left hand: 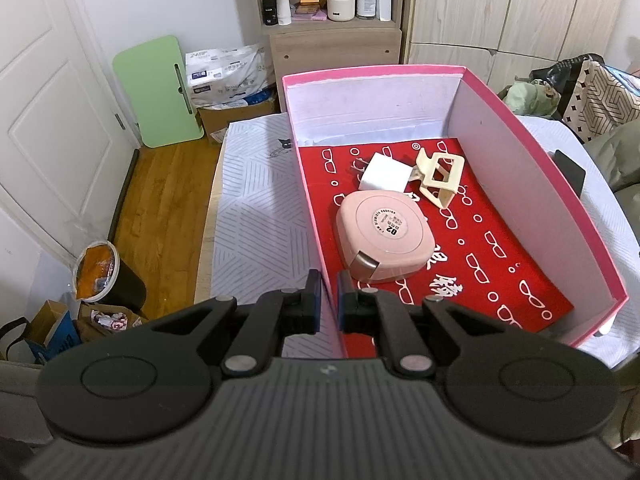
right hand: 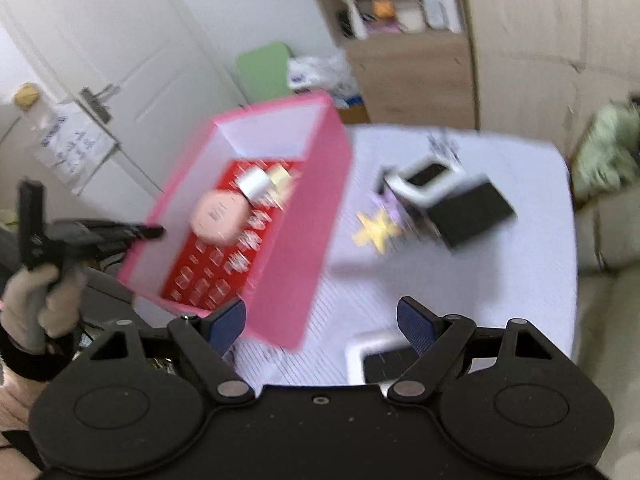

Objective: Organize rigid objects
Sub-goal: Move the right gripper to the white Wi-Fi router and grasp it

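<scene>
Left gripper (left hand: pixel 329 288) pinches the near-left wall of the pink box (left hand: pixel 540 184); right gripper (right hand: pixel 320 322) hangs spread over the table (right hand: pixel 500 280).

Inside the box, on a red lining, lie a rounded pink case (left hand: pixel 384 236), a white plug (left hand: pixel 384 178) and a cream hair clip (left hand: pixel 438 176), clustered toward the far end, with bare lining near the front wall. Right of the box sit a yellow star (right hand: pixel 376 230) and a black block (right hand: pixel 472 212), blurred. A white-edged device (right hand: pixel 374 356) at the table's near edge is partly hidden by the right finger.
</scene>
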Tool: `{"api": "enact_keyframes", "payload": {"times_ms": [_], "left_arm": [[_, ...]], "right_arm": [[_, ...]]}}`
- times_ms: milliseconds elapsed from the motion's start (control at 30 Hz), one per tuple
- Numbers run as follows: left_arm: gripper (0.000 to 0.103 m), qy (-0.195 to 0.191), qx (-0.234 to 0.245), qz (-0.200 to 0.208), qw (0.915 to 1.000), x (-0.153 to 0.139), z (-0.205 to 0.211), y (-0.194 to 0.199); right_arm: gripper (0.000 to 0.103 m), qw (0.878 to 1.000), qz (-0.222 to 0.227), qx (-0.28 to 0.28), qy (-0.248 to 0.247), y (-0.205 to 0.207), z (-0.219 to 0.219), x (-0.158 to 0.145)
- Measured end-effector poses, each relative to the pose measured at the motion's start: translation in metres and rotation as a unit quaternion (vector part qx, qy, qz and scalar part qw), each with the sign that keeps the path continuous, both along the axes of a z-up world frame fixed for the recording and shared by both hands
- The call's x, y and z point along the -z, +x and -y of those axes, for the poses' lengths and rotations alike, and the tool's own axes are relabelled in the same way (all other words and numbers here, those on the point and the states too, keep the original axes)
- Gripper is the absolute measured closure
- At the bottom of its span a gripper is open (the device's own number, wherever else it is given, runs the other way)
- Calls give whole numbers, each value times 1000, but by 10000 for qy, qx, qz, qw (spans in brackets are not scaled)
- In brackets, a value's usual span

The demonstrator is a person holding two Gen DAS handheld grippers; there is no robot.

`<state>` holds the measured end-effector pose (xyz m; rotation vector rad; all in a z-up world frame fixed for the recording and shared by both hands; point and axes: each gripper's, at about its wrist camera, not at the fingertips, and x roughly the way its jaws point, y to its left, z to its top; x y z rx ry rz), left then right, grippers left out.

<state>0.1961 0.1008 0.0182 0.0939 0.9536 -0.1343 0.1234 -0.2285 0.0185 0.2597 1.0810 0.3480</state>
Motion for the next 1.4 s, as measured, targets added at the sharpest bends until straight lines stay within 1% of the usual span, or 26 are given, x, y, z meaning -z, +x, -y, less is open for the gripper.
{"api": "enact_keyframes", "payload": {"times_ms": [167,300,367,400,433,467,533,800,967,1067,1333,1400], "left_arm": [[95,-122,46,-33,9999,-1,-5,1],[95,-105,46,-17,9999,0,-5,0],[95,-133,17,-18,9999,0,-6,0],[95,-144,15,-20,9999,0,-6,0],[95,-159,18,-23,9999,0,-6,0],[95,-176,24,-28,9998,0,-7,0],[95,-209,33,-37,9998,-1,-8,1],[95,-170,41,-8,9998,0,-8,1],[95,-173,34,-14,9998,0,-8,1],[95,-154,41,-20,9999,0,-7,2],[95,-130,64,-38,9999,0,-4,2],[95,-126,65,-38,9999,0,-3,2]], "right_arm": [[17,9986,-241,462,-49,-27,11,45],[17,9977,-399,539,24,-39,6,75],[17,9976,-348,597,-87,-42,-1,87],[17,9976,-247,629,-168,-45,-5,92],[17,9975,-50,641,-310,-48,-11,95],[17,9966,112,685,-439,-51,-16,97],[17,9953,271,687,-622,-53,-23,100],[16,9937,405,778,-694,-35,-27,103],[15,9896,577,834,-1024,-20,-32,106],[14,9884,668,850,-1063,-11,-35,108],[14,9846,948,579,-1354,7,-45,113],[17,9839,980,434,-1429,5,-45,113]]}}
